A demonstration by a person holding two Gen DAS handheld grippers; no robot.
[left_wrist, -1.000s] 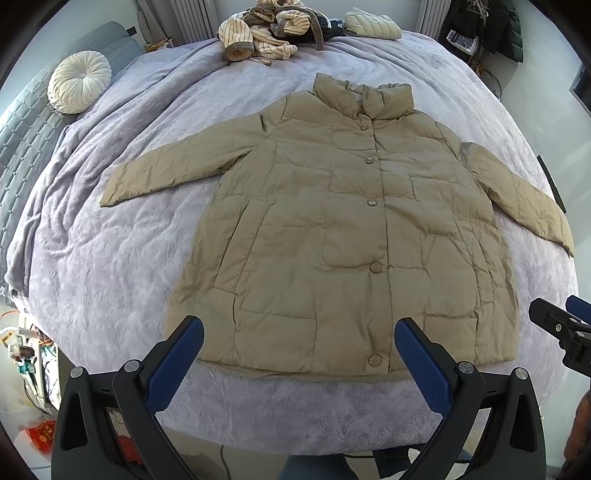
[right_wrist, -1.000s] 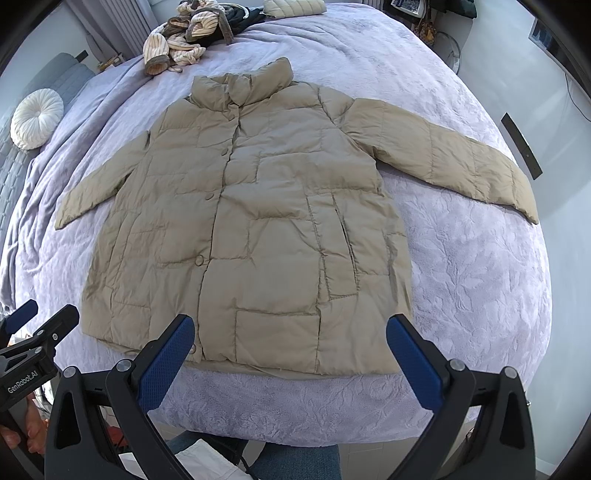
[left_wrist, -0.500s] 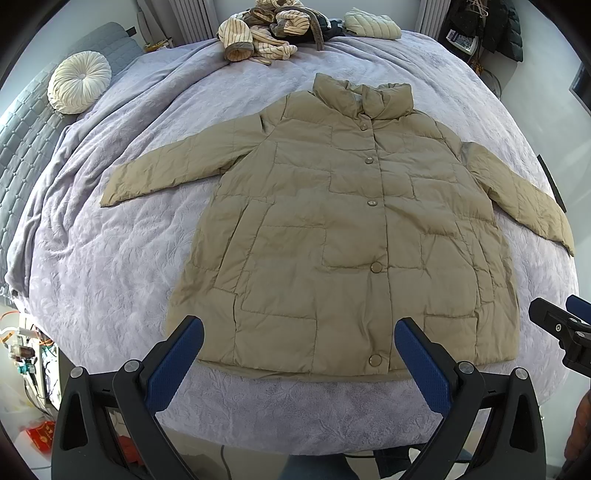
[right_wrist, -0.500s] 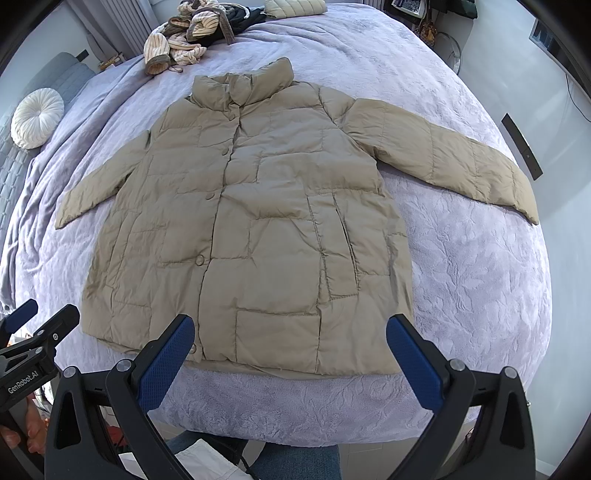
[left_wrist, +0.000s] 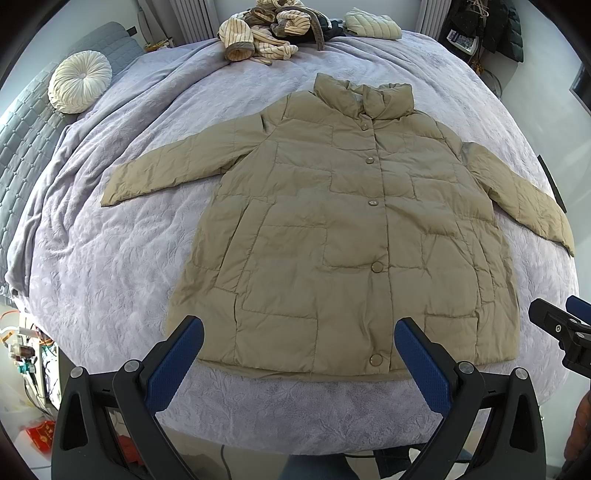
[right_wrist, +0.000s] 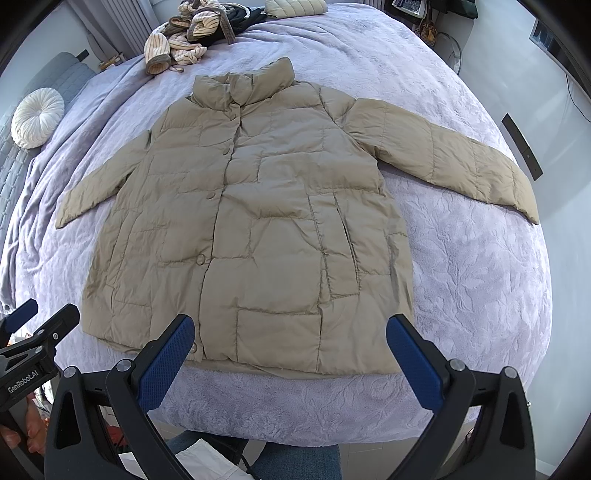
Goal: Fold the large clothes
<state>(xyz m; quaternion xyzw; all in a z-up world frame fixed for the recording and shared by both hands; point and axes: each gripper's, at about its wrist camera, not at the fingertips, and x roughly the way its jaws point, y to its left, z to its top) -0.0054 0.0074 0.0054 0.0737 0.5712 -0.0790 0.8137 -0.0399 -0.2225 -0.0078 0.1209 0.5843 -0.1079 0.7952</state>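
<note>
Khaki quilted jacket [left_wrist: 351, 236] flat on lavender bedspread [left_wrist: 110, 258], front up, buttoned, collar toward far end, hem along near edge of bed. Both sleeves spread out to the sides, angled slightly down toward the hem; sleeve on left [left_wrist: 177, 170] lying fully on the cover, sleeve on right [right_wrist: 454, 158] reaching toward the bed's edge.

Left gripper [left_wrist: 299, 354] above near edge of bed, spread wide, nothing between the blue pads [left_wrist: 173, 365]; apart from the cloth, over the hem's left half. Right gripper [right_wrist: 290, 354] likewise spread wide, empty, over the hem's right half, not touching.

Heap of striped clothes [left_wrist: 266, 33] at far end of bed, well apart from jacket. Pale folded quilted item [left_wrist: 373, 26] just beside the heap. Round white pleated cushion [left_wrist: 79, 86] at far left, on grey quilted surface.
</note>
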